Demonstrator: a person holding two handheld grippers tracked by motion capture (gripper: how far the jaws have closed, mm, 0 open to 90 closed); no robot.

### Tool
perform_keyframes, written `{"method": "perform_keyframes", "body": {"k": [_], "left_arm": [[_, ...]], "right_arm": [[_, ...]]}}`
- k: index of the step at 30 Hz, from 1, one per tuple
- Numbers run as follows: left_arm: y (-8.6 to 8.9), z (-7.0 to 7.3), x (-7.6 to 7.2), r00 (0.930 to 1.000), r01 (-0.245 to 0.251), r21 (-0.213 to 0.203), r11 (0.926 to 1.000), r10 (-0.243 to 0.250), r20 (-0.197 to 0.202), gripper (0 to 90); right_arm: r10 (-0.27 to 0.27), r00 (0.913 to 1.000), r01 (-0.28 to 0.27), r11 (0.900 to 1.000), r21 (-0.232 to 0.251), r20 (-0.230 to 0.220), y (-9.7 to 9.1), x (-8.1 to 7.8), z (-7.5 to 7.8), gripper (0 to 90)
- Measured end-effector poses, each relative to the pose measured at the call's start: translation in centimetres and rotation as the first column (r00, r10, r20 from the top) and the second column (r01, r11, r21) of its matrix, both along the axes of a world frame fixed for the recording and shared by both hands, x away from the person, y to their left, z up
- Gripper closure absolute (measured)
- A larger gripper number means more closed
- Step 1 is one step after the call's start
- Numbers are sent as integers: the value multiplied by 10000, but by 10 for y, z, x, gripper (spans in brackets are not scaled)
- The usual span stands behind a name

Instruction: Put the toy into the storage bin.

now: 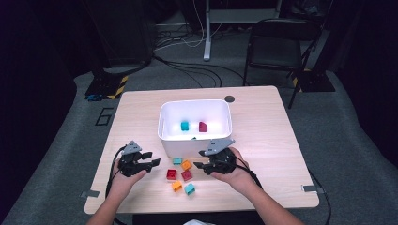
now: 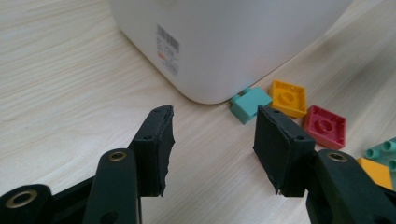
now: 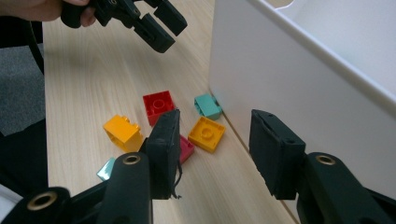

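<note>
A white bin (image 1: 162, 126) stands mid-table with a teal brick (image 1: 185, 125) and a dark red brick (image 1: 202, 126) inside. In front of it lie several loose bricks: teal (image 1: 177, 161), orange (image 1: 187, 165), red (image 1: 171, 174), dark red (image 1: 187, 175), orange (image 1: 177, 185) and teal (image 1: 189, 189). My left gripper (image 1: 152, 158) is open just left of the pile and holds nothing. My right gripper (image 1: 199, 159) is open at the pile's right, by the bin's front wall. Its jaws (image 3: 215, 135) hang above the orange plate (image 3: 207, 133) and are empty.
The bin wall (image 2: 224, 42) rises close ahead of the left gripper (image 2: 212, 121). A black chair (image 1: 277, 44), cables and stands are on the floor beyond the table. A round black disc (image 1: 229, 99) sits behind the bin. Bare wood lies on both sides.
</note>
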State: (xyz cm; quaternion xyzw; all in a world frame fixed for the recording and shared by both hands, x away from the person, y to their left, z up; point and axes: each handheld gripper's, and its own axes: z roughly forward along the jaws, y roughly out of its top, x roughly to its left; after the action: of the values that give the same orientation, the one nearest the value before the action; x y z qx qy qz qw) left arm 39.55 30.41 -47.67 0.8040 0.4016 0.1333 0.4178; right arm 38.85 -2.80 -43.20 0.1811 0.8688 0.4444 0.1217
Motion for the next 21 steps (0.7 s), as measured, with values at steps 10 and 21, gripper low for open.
{"method": "perform_keyframes", "body": {"k": [10,21], "left_arm": [[-20,0,-10,9992,379,208,9991,-376,-146,457],[-45,-13,-16,9966,731,342,9967,-718,-398,421]], "right_arm": [[52,9995,-51,10000,13,-296,-11,-3,-19,527],[-326,9978,338,9992,191,-582,-26,-2,-34,527]]}}
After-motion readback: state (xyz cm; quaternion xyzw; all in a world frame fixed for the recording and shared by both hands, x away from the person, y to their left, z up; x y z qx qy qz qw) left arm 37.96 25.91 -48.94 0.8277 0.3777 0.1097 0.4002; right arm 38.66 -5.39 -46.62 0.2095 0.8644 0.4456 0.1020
